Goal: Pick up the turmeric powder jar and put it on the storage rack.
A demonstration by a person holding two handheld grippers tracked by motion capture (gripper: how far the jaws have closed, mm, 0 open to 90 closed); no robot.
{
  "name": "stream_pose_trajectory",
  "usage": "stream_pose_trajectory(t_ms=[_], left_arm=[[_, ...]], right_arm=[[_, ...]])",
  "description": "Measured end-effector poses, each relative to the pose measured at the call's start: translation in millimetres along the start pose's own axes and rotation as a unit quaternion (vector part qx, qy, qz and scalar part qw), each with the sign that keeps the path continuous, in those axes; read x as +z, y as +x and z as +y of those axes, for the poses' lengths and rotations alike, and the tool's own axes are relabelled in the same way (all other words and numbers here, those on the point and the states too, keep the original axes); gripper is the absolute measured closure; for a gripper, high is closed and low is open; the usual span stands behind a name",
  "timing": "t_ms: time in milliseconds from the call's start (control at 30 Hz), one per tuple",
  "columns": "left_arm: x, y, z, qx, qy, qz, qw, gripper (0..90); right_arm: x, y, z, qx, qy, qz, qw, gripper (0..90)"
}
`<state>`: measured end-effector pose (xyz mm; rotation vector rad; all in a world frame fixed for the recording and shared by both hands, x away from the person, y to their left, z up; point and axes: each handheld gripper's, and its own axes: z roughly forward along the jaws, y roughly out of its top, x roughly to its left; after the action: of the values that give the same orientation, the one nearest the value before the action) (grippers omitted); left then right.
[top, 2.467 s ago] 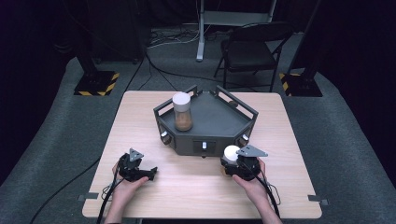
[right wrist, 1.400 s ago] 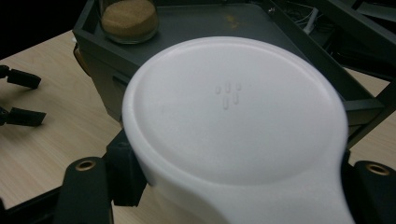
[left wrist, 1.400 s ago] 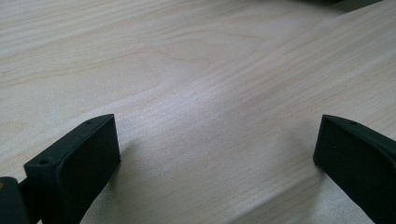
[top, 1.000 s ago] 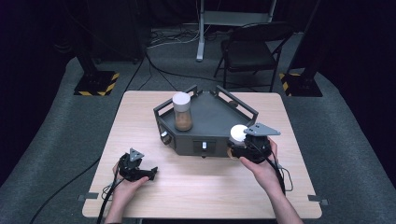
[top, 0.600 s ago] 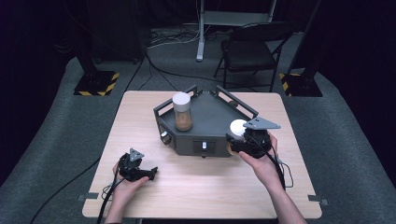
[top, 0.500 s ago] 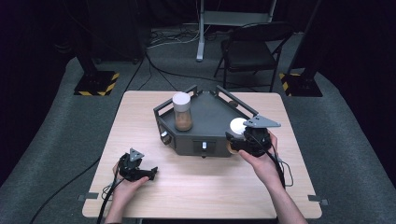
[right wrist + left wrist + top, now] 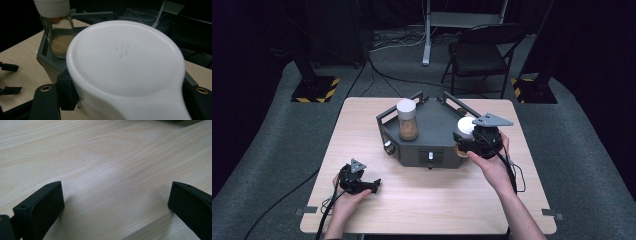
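A glass jar (image 7: 407,120) with a white lid and brown powder stands upright in the left part of a dark grey tray (image 7: 432,150) at the table's middle. My right gripper (image 7: 464,141) is shut on a second white-lidded jar (image 7: 466,126) and holds it in the air at the tray's front right corner. In the right gripper view that jar's lid (image 7: 125,60) sits close between the jaws, with the standing jar (image 7: 56,27) behind it. My left gripper (image 7: 373,184) rests open on the wood at the front left, nothing between its jaws (image 7: 115,202).
The tray has a raised rim and knobs on its front wall (image 7: 430,156). Bare tabletop (image 7: 427,200) lies in front of the tray. A folding chair (image 7: 477,55) and stands are on the floor beyond the table. Cables trail from both grippers.
My right gripper has lifted the jar from the table in front of the tray and carried it up and back to the tray's right corner. The left gripper has stayed put.
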<state>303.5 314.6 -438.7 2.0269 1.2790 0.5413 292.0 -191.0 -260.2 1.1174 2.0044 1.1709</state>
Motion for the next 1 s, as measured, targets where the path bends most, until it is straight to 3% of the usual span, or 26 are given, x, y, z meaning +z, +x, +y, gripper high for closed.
stream_pose_trajectory(t_ms=[500, 1000], left_arm=[[0.1, 0.1, 0.2, 0.000, 0.000, 0.000, 1.0000, 0.2], [0.3, 0.2, 0.3, 0.001, 0.000, -0.001, 1.0000, 0.2]], right_arm=[[24.2, -6.7, 16.6, 0.007, 0.001, -0.019, 0.9998, 29.7], [55.4, -2.8, 23.8, 0.011, 0.005, -0.031, 0.9995, 29.7]])
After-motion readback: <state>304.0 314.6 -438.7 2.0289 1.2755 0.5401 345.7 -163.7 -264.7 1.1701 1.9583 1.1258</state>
